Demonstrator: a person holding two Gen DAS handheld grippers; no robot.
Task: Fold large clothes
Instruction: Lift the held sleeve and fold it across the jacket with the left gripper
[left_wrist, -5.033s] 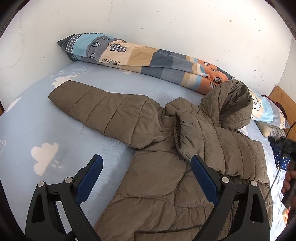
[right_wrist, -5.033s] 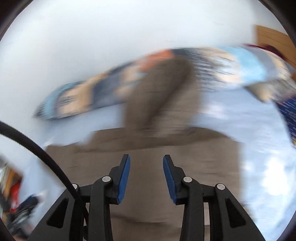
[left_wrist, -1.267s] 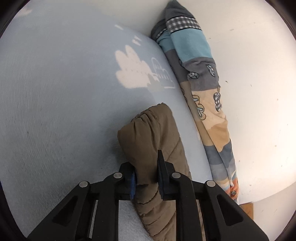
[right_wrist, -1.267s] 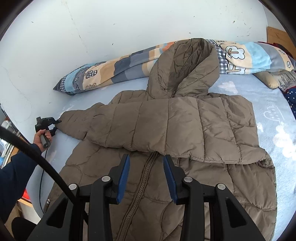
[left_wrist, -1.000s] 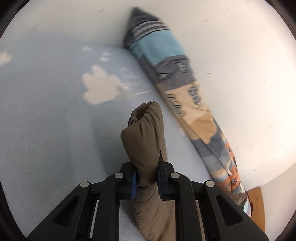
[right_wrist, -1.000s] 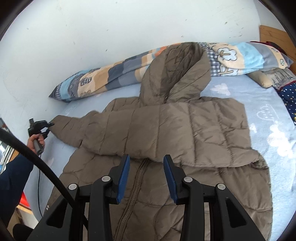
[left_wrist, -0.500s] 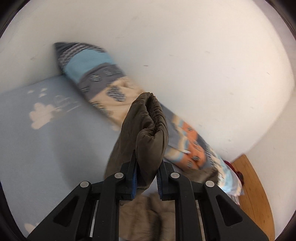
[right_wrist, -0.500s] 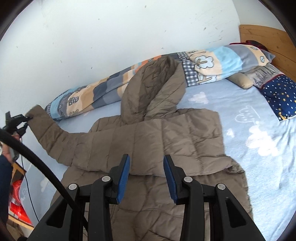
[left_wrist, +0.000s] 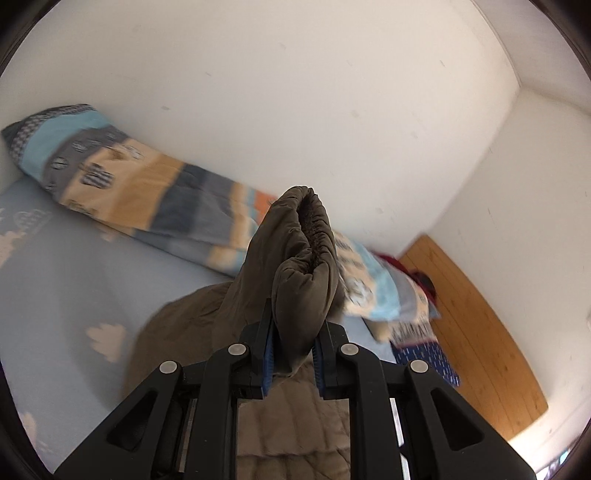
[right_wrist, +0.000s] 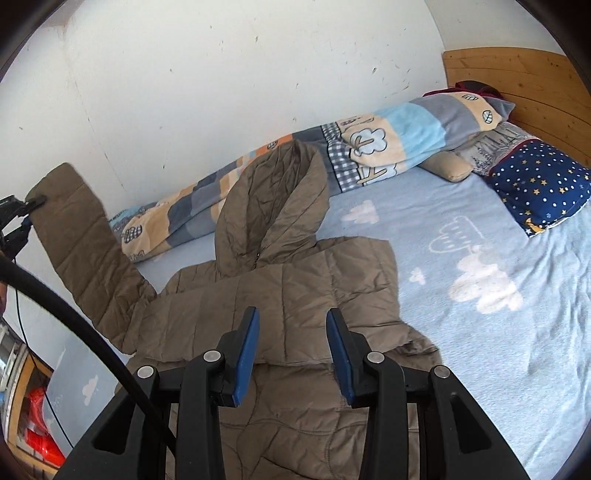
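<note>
A brown quilted hooded jacket (right_wrist: 280, 295) lies front up on the light blue bed sheet (right_wrist: 517, 350), one sleeve folded across its chest. My left gripper (left_wrist: 293, 354) is shut on the cuff of the other sleeve (left_wrist: 299, 258) and holds it up in the air. In the right wrist view that raised sleeve (right_wrist: 85, 236) stands at the far left with the left gripper (right_wrist: 14, 214) at its end. My right gripper (right_wrist: 291, 354) is open and empty, hovering above the jacket's chest.
A patchwork rolled blanket (right_wrist: 388, 140) lies along the white wall behind the hood. Pillows, one dark blue with stars (right_wrist: 539, 184), sit by the wooden headboard (right_wrist: 524, 81) at the right. A red object (right_wrist: 40, 443) is below the bed's left edge.
My left gripper has lifted the sleeve cuff off the bed and swung it up and toward the jacket's body. My right gripper has stayed open above the jacket.
</note>
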